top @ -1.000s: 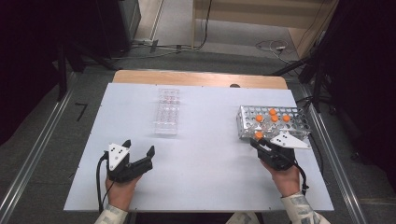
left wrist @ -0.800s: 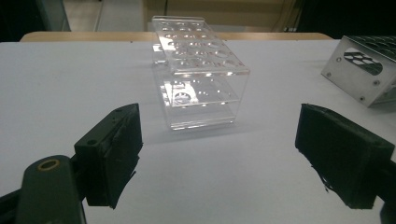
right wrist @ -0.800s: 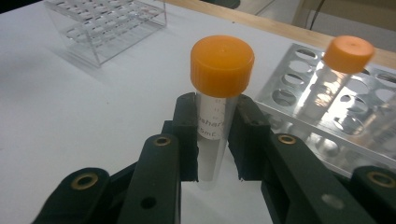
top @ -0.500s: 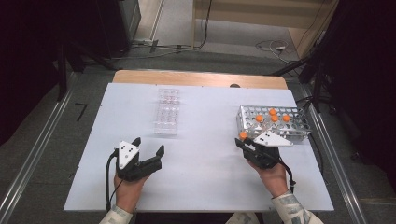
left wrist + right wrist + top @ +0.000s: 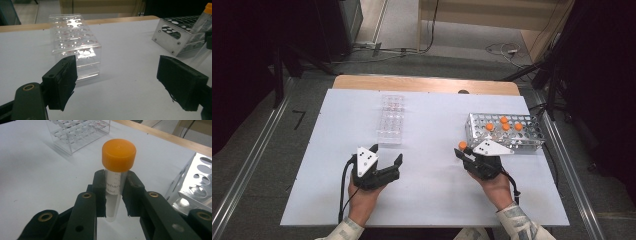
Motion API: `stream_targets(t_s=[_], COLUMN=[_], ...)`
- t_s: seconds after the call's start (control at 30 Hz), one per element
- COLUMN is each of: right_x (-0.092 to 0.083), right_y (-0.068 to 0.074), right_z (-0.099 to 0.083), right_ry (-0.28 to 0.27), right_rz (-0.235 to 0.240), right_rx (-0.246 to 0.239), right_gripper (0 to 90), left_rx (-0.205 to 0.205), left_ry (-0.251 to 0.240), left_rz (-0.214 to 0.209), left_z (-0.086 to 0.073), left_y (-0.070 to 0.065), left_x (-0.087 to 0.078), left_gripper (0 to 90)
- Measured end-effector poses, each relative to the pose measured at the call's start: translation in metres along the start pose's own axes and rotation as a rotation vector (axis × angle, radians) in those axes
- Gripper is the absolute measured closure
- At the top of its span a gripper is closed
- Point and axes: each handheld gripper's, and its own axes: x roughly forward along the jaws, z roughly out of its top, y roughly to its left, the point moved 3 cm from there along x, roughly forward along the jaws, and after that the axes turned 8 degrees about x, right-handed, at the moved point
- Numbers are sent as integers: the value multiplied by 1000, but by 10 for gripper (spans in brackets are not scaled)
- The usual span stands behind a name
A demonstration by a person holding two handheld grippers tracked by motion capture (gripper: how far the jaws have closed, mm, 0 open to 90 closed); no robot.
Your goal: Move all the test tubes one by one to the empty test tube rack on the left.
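Note:
My right gripper (image 5: 465, 152) is shut on a clear tube with an orange cap (image 5: 462, 145), held upright just above the white table, left of the metal rack (image 5: 532, 136). In the right gripper view the pads (image 5: 99, 185) clamp the tube (image 5: 118, 156) below its cap. Several more orange-capped tubes (image 5: 503, 123) stand in the metal rack. A clear plastic rack (image 5: 392, 120) with empty holes lies at the table's middle back. My left gripper (image 5: 386, 154) stands open below it, jaws wide apart with nothing between them (image 5: 120, 82); the clear rack (image 5: 75, 42) lies just ahead.
The white table (image 5: 432, 200) has free room between the two grippers and along its front. The metal rack (image 5: 180, 35) sits near the right edge. A wooden strip (image 5: 422, 84) runs along the far edge, with cables on the floor beyond.
My right gripper has carried the tube leftward, away from the metal rack. My left gripper has moved right, toward the table's middle, still open.

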Motion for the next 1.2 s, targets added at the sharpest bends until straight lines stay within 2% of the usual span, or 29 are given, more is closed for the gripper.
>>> stream_targets(t_s=[0.2, 0.47, 0.63, 0.87, 0.97, 1.07, 1.1, 1.2], right_x=[10, 18, 25, 30, 33, 36, 37, 38], right_y=[7, 16, 30, 49, 55, 58, 62, 67], right_z=[2, 5, 9, 19, 21, 21, 20, 19], right_ry=[8, 8, 11, -2, 1, 8, 12, 15], right_rz=[17, 33, 68, 120, 132, 142, 151, 160], right_rx=[-18, -27, -53, -81, -89, -92, -96, -104], right_gripper=[717, 717, 717, 717, 717, 717, 717, 717], left_rx=[19, 29, 42, 64, 76, 84, 85, 91], left_ry=[6, 8, -13, -44, -50, -48, -47, -33], left_rz=[-32, -65, -88, -154, -195, -212, -221, -252], left_z=[5, 12, 20, 40, 47, 48, 48, 47], left_y=[-12, -22, -28, -40, -48, -51, -53, -56], left_x=[10, 17, 17, 14, 15, 17, 18, 23], left_gripper=[170, 183, 211, 261, 291, 339, 404, 477])
